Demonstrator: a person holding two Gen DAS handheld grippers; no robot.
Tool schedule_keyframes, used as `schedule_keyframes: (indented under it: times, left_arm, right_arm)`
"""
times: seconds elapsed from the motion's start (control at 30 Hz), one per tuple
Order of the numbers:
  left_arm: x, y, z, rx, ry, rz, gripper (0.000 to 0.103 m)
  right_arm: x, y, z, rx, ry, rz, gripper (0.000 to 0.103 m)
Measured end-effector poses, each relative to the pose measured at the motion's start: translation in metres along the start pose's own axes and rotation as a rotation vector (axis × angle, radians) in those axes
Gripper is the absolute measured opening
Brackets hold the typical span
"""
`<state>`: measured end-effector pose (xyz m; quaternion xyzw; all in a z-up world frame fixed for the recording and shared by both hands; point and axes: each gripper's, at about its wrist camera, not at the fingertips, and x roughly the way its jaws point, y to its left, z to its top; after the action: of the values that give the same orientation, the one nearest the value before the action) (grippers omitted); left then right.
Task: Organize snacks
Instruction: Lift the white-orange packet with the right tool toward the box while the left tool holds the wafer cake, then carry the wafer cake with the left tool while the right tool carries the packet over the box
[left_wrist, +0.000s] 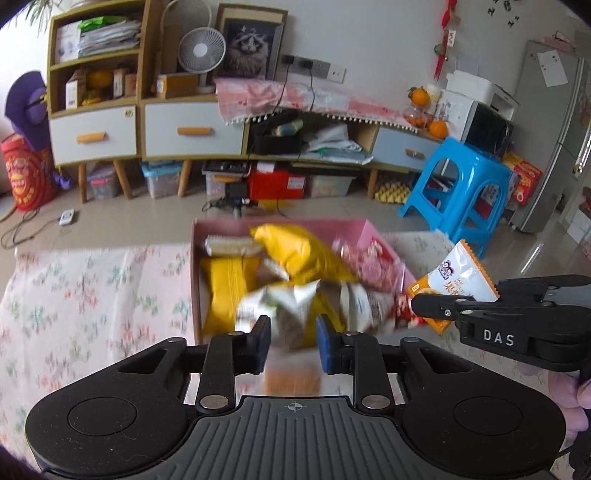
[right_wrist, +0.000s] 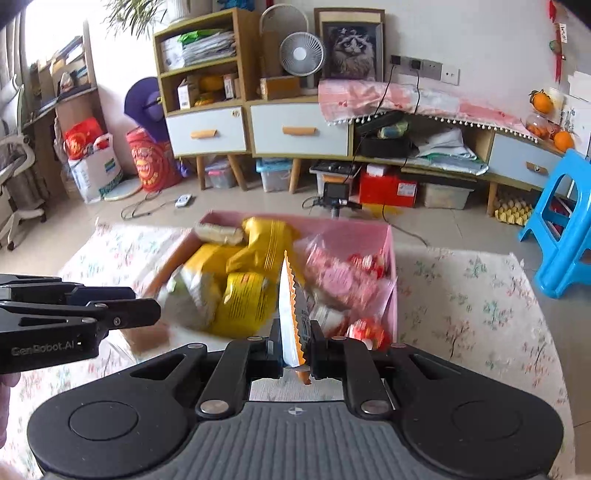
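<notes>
snack packet (right_wrist: 291, 314) clamped edge-on between right gripper (right_wrist: 291, 345) jaws.

Pink box (left_wrist: 280, 224), floral tablecloth (left_wrist: 92, 295)

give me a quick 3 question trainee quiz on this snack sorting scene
1. True or false: the right tool is shut on a white and orange packet.
2. The snacks are piled in a box of which colour? A) blue B) pink C) green
3. What does the left tool grip?

Key:
1. True; the packet stands edge-on between its fingers.
2. B, pink.
3. A crumpled, blurred white snack bag, sitting between its fingers.
</notes>
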<state>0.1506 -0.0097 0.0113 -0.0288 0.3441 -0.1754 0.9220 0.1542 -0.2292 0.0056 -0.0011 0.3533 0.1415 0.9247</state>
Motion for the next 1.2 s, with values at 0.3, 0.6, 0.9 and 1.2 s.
schedule_keyframes:
  times: [0.3,0.6,0.9,1.2]
  left_arm:
    - [0.002,0.018,0.008,-0.056,0.032,-0.027,0.024]
    - [0.018,0.011,-0.038,-0.024,0.259,0.003,0.047]
    - [0.031,0.001,-0.059,0.032,0.335,0.06,0.052]
    - [0.04,-0.003,-0.074,0.069,0.326,0.128,0.047]
  right_arm:
    - [0.023,-0.013,0.01,0.124,0.033,0.056,0.001]
    - [0.019,0.009,-0.009,0.05,0.098,0.046,0.001]
    - [0.004,0.023,-0.019,0.01,0.11,0.045,0.001]
    - [0.004,0.027,-0.021,-0.013,0.111,0.046,0.001]
